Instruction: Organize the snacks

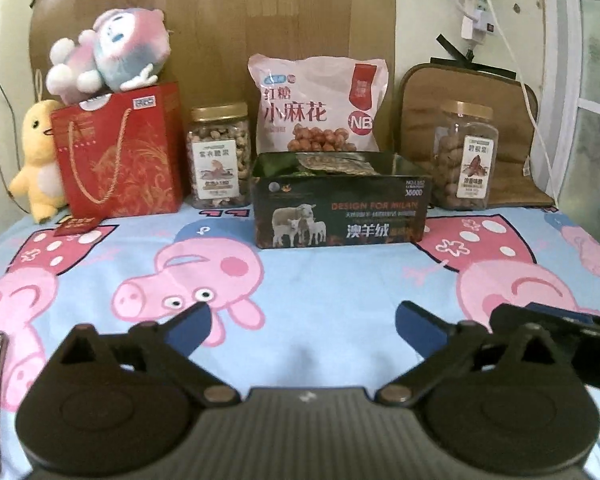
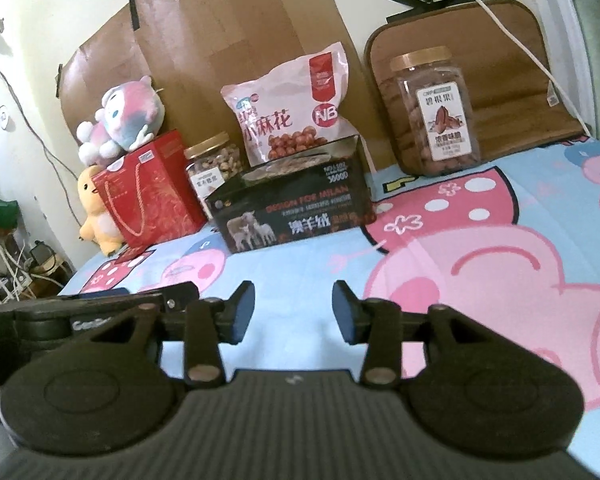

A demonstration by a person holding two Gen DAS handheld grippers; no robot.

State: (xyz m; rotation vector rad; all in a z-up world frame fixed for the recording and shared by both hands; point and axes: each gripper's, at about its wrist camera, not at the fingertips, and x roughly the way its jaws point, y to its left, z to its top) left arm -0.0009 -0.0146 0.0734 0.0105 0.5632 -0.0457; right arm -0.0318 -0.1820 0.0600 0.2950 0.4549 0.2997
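Left gripper [image 1: 302, 320] gaping wide over the cartoon-pig sheet [image 1: 300, 280], right gripper [image 2: 294, 310] parted too, both holding nothing, with the dark snack box [image 1: 340, 208] straight ahead, well apart from either.

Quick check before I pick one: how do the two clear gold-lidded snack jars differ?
The clear gold-lidded jar left of the dark sheep-print box holds pale nuts; the clear gold-lidded jar on the right holds darker reddish-brown ones. The left jar stands beside the red gift bag, the right against the brown cushion. Both stand upright, capped, white-labelled.
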